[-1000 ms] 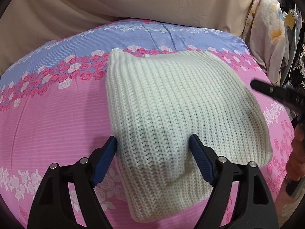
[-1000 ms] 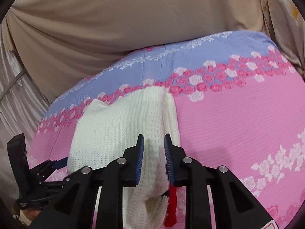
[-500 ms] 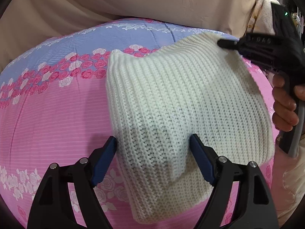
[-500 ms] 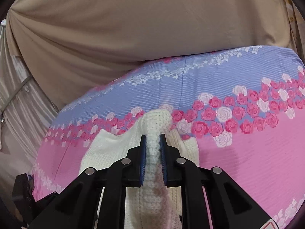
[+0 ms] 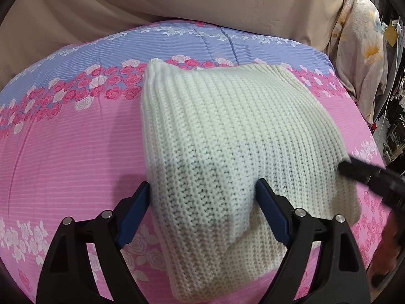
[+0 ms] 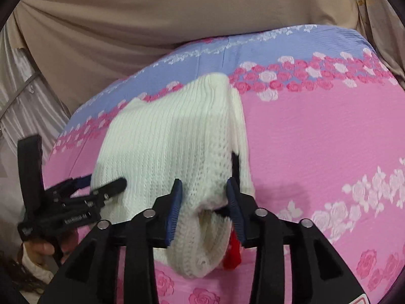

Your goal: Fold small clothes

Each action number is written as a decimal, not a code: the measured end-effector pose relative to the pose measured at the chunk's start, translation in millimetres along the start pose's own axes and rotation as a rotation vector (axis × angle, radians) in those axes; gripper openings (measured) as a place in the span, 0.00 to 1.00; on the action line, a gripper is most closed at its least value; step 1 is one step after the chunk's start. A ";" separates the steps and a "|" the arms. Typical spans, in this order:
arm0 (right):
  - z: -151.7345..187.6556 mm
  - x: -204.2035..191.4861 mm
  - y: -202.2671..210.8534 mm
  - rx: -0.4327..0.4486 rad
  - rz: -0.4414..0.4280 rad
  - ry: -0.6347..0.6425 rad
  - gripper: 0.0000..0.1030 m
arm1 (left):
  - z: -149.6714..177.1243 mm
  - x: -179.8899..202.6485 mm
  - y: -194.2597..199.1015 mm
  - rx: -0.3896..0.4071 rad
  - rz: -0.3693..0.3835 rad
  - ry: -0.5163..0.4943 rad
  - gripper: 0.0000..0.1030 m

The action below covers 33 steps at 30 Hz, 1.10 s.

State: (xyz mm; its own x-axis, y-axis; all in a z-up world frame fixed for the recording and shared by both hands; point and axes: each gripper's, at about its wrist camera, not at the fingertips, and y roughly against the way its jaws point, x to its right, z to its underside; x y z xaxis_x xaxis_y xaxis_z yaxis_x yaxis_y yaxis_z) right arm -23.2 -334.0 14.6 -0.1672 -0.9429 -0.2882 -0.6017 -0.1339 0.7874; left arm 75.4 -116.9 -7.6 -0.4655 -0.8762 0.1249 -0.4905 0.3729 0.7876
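**Fold laid over, right grip letting go**

Left wrist view: your left gripper stands with its fingers spread wide at the near end of the knit, one pad off each side of a raised hump of the fabric; whether the pads press on it you cannot tell from here. The knit lies folded on the bedspread, its far edge on the rose band. The right gripper's tip shows dark and blurred at the knit's right edge.

Right wrist view: your right gripper has just been opening; its fingers now stand apart with the knit's near corner loose between them, not pinched. Something red shows beside the knit's near end.

The knit is cream, thick, chunky-ribbed, in stacked layers, bulging at the near end. Judged from this, the fold is placed; next, draw both grippers clear without dragging the top layer, then flatten the hump.
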 end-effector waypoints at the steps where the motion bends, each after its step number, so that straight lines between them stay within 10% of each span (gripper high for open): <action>1: 5.5 3.7 -6.5 -0.027 -0.005 -0.015 0.30 | 0.3 0.0 0.3 0.001 -0.001 0.002 0.80; 4: 12.8 7.2 9.6 0.016 -0.058 -0.039 0.10 | 2.0 1.3 3.4 0.000 -0.004 0.000 0.80; 12: 27.6 19.7 -2.9 -0.013 0.013 -0.056 0.12 | 9.2 11.4 -4.4 -0.010 -0.021 -0.009 0.83; 19: 20.6 12.9 18.6 0.031 0.068 -0.065 0.64 | 6.6 8.9 7.9 -0.019 0.012 0.059 0.88; 33: -0.1 21.8 -36.3 -0.057 -0.103 -0.163 0.73 | -3.7 12.8 -17.9 -0.044 0.016 0.069 0.96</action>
State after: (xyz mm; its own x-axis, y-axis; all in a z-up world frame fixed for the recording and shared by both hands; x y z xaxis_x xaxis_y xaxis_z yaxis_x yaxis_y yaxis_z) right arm -4.9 -349.7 -20.2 -0.2339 -0.8620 -0.4498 -0.5781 -0.2487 0.7772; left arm 81.0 -136.0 -17.9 -0.4205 -0.8897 0.1777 -0.4499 0.3746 0.8107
